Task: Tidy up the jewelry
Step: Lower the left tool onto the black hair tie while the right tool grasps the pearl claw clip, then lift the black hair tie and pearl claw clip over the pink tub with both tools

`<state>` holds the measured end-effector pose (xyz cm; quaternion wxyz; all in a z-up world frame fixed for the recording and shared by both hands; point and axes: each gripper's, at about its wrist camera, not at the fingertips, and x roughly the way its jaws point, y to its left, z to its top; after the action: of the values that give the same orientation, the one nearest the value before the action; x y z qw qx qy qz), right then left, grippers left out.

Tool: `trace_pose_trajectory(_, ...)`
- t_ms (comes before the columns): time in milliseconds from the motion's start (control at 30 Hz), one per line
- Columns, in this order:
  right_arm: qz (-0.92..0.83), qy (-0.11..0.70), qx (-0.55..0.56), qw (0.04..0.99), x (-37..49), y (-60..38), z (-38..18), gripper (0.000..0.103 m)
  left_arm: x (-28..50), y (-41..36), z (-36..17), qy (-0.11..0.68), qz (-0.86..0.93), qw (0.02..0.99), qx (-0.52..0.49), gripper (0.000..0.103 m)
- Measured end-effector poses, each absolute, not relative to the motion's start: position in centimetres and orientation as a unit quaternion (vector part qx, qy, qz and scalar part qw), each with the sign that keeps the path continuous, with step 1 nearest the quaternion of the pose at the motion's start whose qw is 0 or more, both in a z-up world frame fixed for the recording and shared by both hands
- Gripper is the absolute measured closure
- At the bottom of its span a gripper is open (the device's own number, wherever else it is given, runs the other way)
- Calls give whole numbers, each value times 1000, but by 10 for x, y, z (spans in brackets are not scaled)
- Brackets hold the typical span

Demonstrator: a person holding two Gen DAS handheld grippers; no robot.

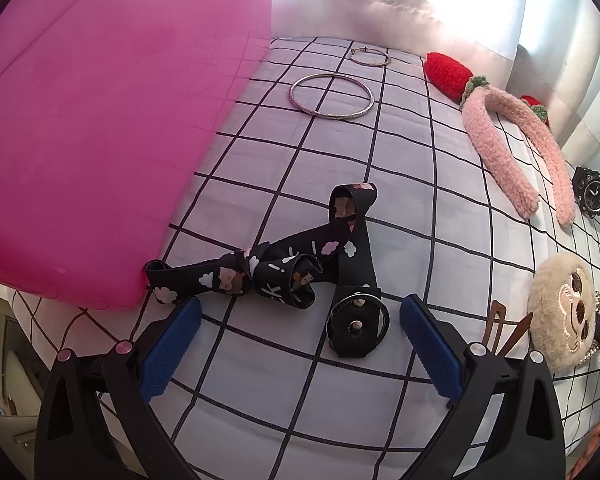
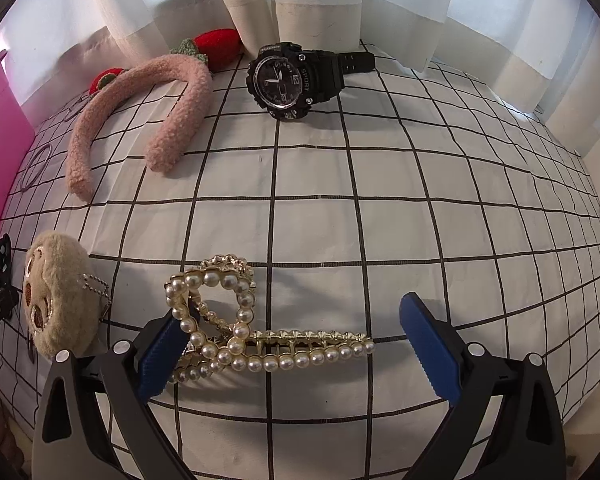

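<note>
pink box (image 1: 100, 140); black cartoon-print strap (image 1: 284, 268); white black-grid cloth (image 2: 312, 232); black watch (image 2: 288, 78).

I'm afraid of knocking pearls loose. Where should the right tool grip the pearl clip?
Probably the straight bar of the pearl clip, not the looped end. The bar lies flat across the open right tool, its long sides facing toward and away from the camera, so come from above with the tool turned to close across its narrow width.
</note>
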<state>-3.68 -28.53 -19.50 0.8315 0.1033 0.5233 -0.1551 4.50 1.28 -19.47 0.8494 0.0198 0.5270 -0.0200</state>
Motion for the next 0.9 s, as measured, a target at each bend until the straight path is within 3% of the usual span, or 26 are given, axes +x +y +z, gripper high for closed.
trace_pose_trajectory(133, -148, 524, 104, 832, -41, -286, -195, 10, 45, 13, -194, 527, -24, 850, 18, 8)
trace_pose_trajectory(200, -140, 527, 104, 832, -38, -280, -194, 10, 42, 12, -192, 522, -33, 852, 21, 15)
trace_pose_trajectory(267, -133, 526, 99, 834, -38, -278, -193, 16, 38, 7, -188, 516, -42, 855, 25, 34)
trace_pose_trajectory(300, -130, 524, 96, 836, -39, -275, -192, 24, 37, 5, -186, 514, -46, 856, 27, 39)
trace_pose_trajectory(367, -124, 524, 90, 838, -42, -270, -189, 27, 35, 1, -183, 511, -52, 858, 28, 68)
trace_pose_trajectory(400, -122, 524, 91, 838, -43, -269, -189, 27, 35, 0, -182, 510, -55, 858, 28, 74)
trace_pose_trajectory(900, -98, 494, 111, 857, -46, -273, -165, 27, 25, -15, -145, 478, -104, 872, 15, 75)
